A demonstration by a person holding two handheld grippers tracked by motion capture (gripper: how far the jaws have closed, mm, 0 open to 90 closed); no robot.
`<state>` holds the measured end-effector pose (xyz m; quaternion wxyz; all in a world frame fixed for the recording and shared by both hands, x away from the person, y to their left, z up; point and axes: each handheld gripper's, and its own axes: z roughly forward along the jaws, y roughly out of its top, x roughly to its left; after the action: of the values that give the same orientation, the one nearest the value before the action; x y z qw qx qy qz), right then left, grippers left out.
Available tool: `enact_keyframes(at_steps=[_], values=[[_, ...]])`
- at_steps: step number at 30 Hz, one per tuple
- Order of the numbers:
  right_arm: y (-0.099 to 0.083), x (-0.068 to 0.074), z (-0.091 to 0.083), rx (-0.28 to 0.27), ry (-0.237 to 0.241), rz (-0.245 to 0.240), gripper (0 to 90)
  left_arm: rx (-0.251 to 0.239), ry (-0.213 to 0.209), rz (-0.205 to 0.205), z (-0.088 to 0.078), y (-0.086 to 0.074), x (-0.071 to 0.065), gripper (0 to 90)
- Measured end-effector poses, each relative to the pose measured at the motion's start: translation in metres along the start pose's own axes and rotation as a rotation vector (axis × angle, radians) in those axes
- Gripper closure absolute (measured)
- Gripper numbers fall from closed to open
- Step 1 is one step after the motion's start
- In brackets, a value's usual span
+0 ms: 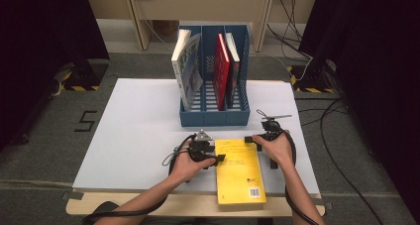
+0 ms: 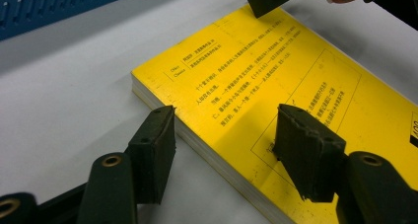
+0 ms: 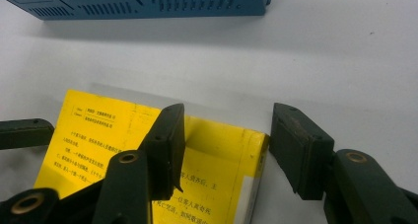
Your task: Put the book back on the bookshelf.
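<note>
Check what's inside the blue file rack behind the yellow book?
The blue file rack holds a white-green book leaning in its left slot, and a red book with a dark-spined one further right. Lower slot interiors are hidden by the front wall.

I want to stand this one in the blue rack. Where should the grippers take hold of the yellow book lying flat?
Probably at its long edges, one gripper from each side: the yellow book lies flat, so only its thin edges offer grip. The left gripper and right gripper already straddle them, jaws open.

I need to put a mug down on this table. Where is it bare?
Bare: the white table left of the blue file rack, and its far right corner beside the rack. Crowded: the near middle, where the yellow book lies between the left gripper and right gripper.
</note>
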<state>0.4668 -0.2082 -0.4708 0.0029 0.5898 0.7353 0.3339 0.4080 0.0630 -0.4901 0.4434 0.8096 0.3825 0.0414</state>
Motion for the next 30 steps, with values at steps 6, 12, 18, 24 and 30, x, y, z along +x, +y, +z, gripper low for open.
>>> enact_keyframes(at_steps=[6,12,18,24,30], values=[[0.0004,0.0015,0.0003,0.003,-0.008,0.005,48.4,0.004,-0.001,-0.001,0.0000,0.0001,0.0004,40.1],[-0.0003,0.0036,0.0001,0.002,-0.017,0.020,49.2,-0.002,0.005,-0.008,0.0007,-0.0004,-0.0005,40.2],[0.0002,0.0001,-0.0008,-0.006,-0.021,0.048,54.5,-0.003,0.008,-0.010,0.0009,-0.0012,-0.0005,40.4],[0.0031,0.0006,-0.0045,-0.006,-0.018,0.074,58.5,-0.003,0.004,-0.010,0.0010,-0.0013,-0.0004,40.7],[0.0043,0.0017,-0.0073,-0.011,-0.014,0.075,60.0,-0.001,0.005,-0.014,0.0001,-0.0013,-0.0001,40.6]])
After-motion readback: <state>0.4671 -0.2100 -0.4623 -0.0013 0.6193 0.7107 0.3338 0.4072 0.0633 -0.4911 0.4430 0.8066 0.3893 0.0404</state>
